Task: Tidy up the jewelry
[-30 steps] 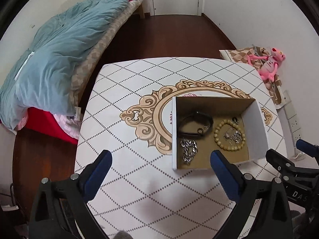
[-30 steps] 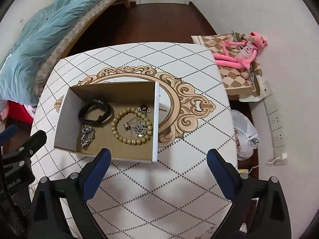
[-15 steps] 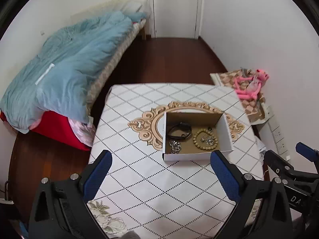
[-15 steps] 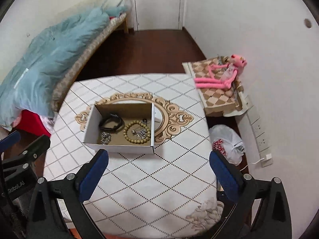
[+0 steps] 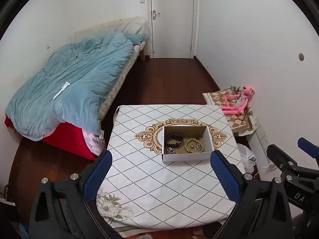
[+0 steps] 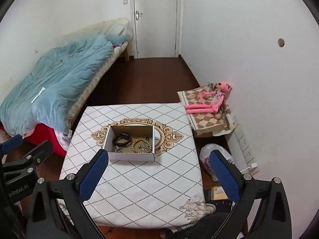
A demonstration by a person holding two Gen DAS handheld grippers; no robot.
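A white cardboard box point(image 5: 187, 156) with a brown inside stands on the patterned table point(image 5: 159, 189); it also shows in the right wrist view point(image 6: 131, 156). Inside lie a black bracelet point(image 5: 174, 139), a beige bead bracelet point(image 5: 194, 145) around small silver pieces, and a silver chain point(image 5: 171, 150). My left gripper point(image 5: 161, 175) is open and empty, high above the table's near part. My right gripper point(image 6: 159, 174) is open and empty, also well above and short of the box.
A bed with a blue duvet point(image 5: 69, 85) stands left. A pink plush toy point(image 5: 237, 101) lies on a checkered box at the right wall. A white plastic bag point(image 6: 211, 159) lies on the floor right of the table. A closed door point(image 5: 172, 18) is at the back.
Both grippers have pulled up and back from the box, so the whole table and room now show. Both stay open and empty. The box and jewelry have not moved.
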